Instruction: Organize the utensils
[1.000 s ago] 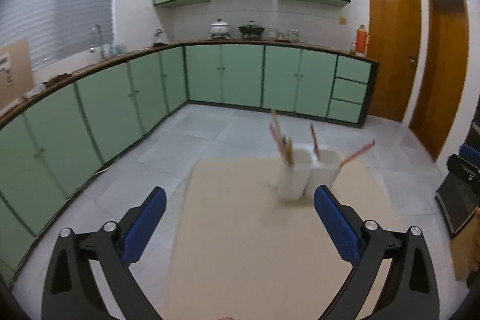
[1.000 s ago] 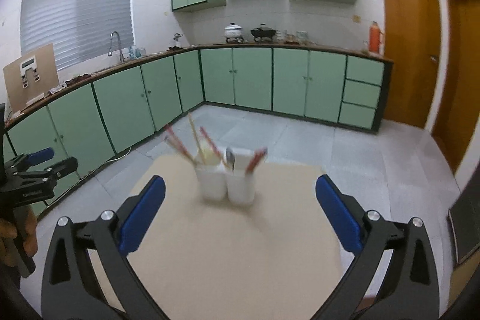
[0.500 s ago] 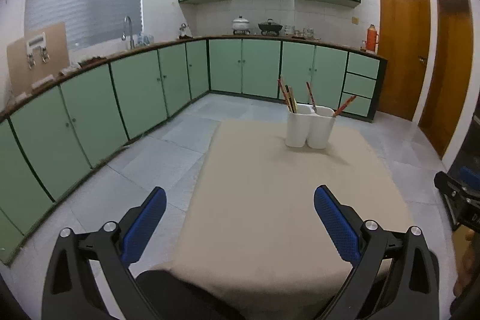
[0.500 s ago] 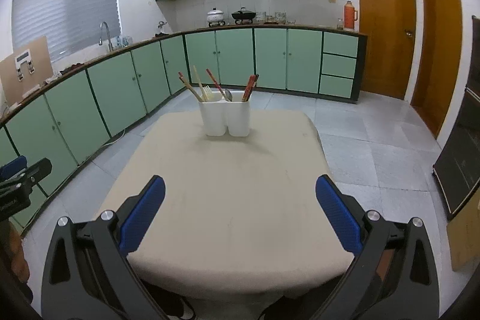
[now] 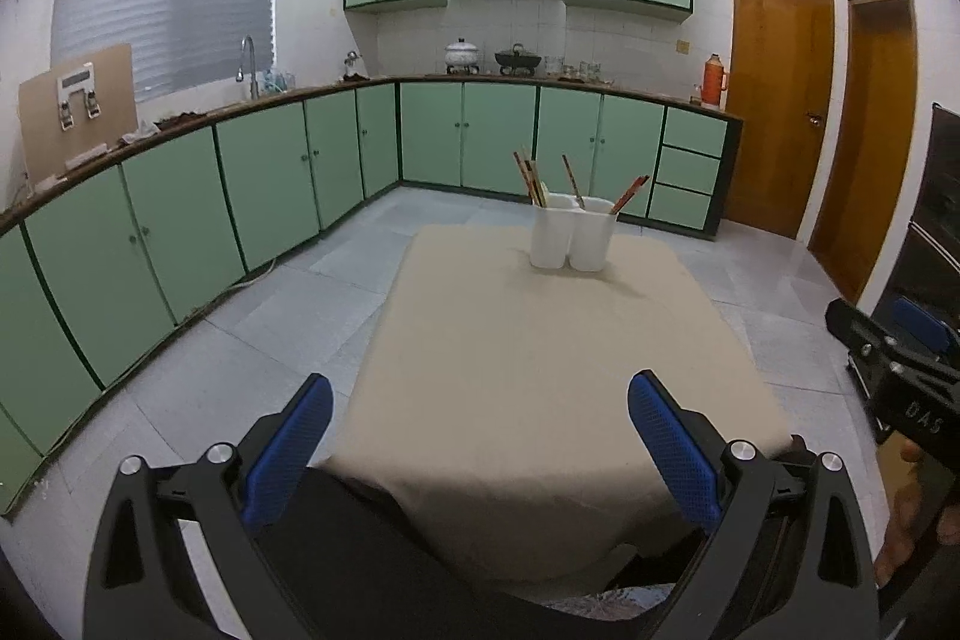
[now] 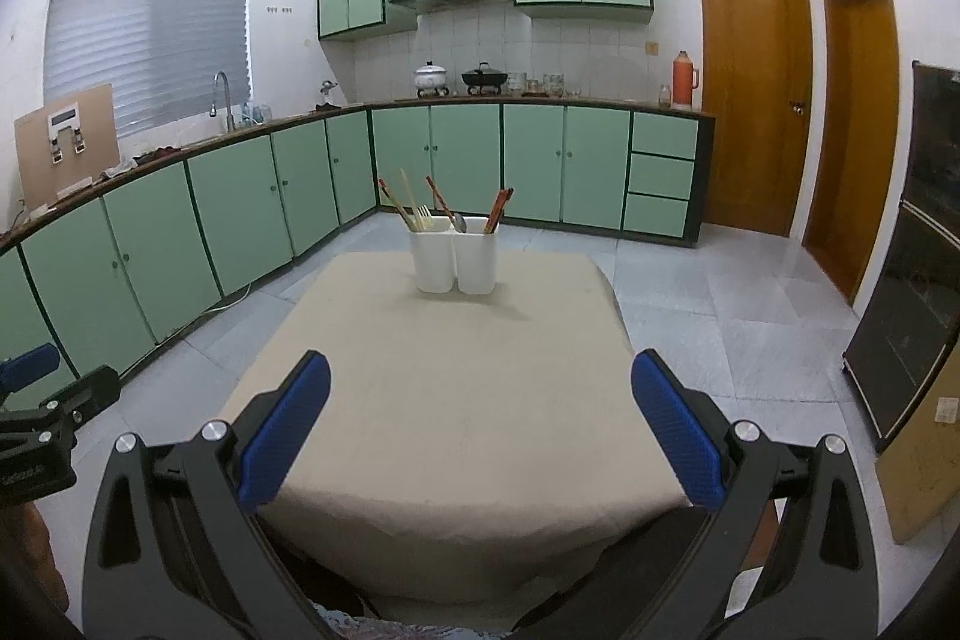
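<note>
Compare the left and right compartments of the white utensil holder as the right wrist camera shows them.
The left compartment holds more: red-tipped chopsticks, a pale stick and a pale fork. The right compartment holds a metal spoon on a reddish handle and a pair of dark red chopsticks. The left one's utensils lean left; the right one's red chopsticks lean right. Both are white, upright, joined side by side, and stand on the beige table.

A tabletop (image 6: 456, 400) draped in a plain beige cloth (image 5: 540, 370) stands on a grey tiled kitchen floor (image 6: 720, 316). Toward its far end sits a white two-compartment utensil holder (image 6: 454, 261), chopsticks, a fork and a spoon upright inside.
</note>
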`<act>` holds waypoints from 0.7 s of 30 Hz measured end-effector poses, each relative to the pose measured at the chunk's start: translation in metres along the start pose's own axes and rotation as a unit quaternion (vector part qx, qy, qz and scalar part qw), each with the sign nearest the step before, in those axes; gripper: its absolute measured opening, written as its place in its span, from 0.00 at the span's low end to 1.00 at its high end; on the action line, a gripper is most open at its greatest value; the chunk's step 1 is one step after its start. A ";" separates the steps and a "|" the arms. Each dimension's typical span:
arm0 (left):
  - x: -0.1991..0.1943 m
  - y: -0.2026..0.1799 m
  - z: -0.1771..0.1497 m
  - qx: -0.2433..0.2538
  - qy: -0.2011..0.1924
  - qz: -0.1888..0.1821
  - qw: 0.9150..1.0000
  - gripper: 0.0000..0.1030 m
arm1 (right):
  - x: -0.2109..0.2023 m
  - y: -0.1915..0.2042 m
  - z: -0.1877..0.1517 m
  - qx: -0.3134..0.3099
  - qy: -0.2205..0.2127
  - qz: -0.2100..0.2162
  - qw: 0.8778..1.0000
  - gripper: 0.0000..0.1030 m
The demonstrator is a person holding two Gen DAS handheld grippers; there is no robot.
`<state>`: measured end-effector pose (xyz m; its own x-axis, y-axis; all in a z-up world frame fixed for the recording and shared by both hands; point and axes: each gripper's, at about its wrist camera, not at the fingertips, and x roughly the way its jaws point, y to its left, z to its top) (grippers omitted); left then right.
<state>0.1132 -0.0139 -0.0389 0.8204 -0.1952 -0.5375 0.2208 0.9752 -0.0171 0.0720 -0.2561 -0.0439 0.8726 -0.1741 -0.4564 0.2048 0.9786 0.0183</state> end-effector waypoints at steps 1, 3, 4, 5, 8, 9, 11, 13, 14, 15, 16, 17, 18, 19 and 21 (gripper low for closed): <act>-0.003 -0.001 0.000 -0.001 -0.005 0.001 1.000 0.94 | -0.002 0.000 -0.001 -0.001 0.000 0.001 1.000 0.95; -0.009 0.000 0.000 -0.001 -0.011 0.003 1.000 0.94 | -0.006 0.000 -0.003 -0.002 -0.002 0.004 1.000 0.95; -0.012 0.000 0.000 -0.001 -0.014 0.007 1.000 0.94 | -0.007 0.000 -0.003 -0.003 -0.003 0.006 1.000 0.95; -0.012 0.001 0.000 -0.001 -0.016 0.009 1.000 0.94 | -0.009 0.001 -0.003 -0.003 -0.004 0.005 1.000 0.95; -0.014 0.002 -0.001 -0.009 -0.018 0.013 1.000 0.94 | -0.010 -0.001 -0.001 -0.003 -0.007 0.004 1.000 0.95; -0.015 0.003 -0.002 -0.010 -0.017 0.014 1.000 0.94 | -0.010 -0.001 -0.001 -0.003 -0.006 0.004 1.000 0.95; -0.015 0.003 -0.003 -0.011 -0.017 0.016 1.000 0.94 | -0.010 -0.002 -0.001 -0.002 -0.005 0.002 1.000 0.95; -0.016 0.002 -0.004 -0.009 -0.017 0.018 1.000 0.94 | -0.008 -0.002 0.000 -0.002 -0.004 0.001 1.000 0.95; -0.016 0.001 -0.004 -0.008 -0.017 0.018 1.000 0.94 | -0.008 -0.003 0.000 -0.002 -0.004 0.001 1.000 0.95; -0.017 0.001 -0.005 -0.008 -0.017 0.018 1.000 0.94 | -0.007 -0.003 0.000 -0.001 -0.004 0.001 1.000 0.95; -0.017 0.001 -0.005 -0.008 -0.018 0.018 1.000 0.94 | -0.007 -0.004 0.000 0.000 -0.003 0.001 1.000 0.95; -0.017 0.001 -0.005 -0.008 -0.019 0.019 1.000 0.94 | -0.008 -0.004 -0.001 0.000 -0.003 0.001 1.000 0.95; -0.017 0.000 -0.005 -0.009 -0.019 0.018 1.000 0.94 | -0.008 -0.004 -0.001 0.000 -0.003 0.001 1.000 0.95; -0.017 -0.001 -0.004 -0.009 -0.019 0.018 1.000 0.94 | -0.008 -0.005 -0.001 0.000 -0.004 0.000 1.000 0.95; -0.018 0.000 -0.005 -0.010 -0.021 0.018 1.000 0.94 | -0.008 -0.006 -0.001 0.001 -0.004 0.000 1.000 0.95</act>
<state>0.0957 -0.0101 -0.0336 0.8497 -0.1630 -0.5014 0.1794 0.9837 -0.0159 0.0631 -0.2599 -0.0410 0.8760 -0.1742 -0.4498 0.2049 0.9786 0.0201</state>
